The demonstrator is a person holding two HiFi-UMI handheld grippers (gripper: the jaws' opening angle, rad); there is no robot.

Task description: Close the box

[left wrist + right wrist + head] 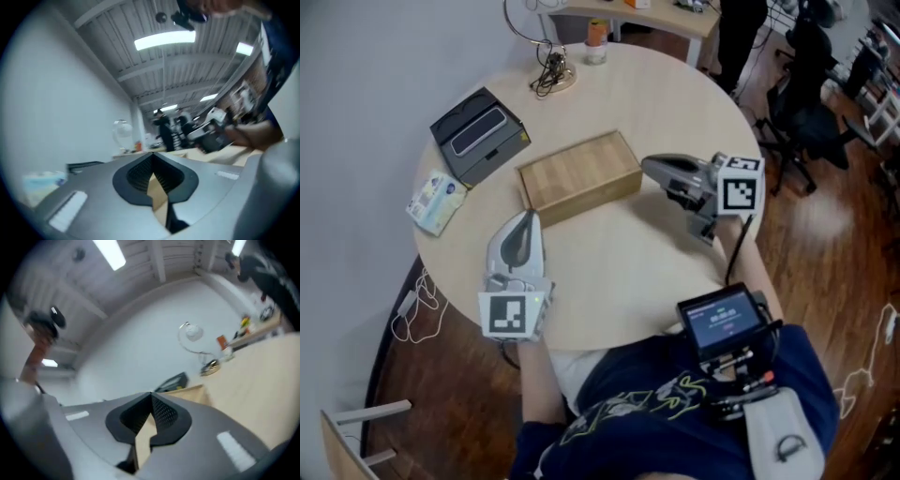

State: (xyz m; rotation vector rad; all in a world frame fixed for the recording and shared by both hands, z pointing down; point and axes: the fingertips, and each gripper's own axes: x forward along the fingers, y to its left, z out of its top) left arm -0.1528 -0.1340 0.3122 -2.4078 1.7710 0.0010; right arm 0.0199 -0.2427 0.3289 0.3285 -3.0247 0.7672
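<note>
Resting near centre of round table [614, 277]: wooden box [579, 174], lid flat on top, looks closed. Left gripper [528, 217] low over tabletop, tip aimed at box's near long side, just short of it; jaws pressed together, nothing between them. Right gripper [646, 166] tip just beside box's right end, contact unclear; jaws likewise clenched on nothing. Black case [478, 137] and tissue pack [437, 201] left of box, apart from it. Orange-capped bottle [596, 38] at far edge.
</note>
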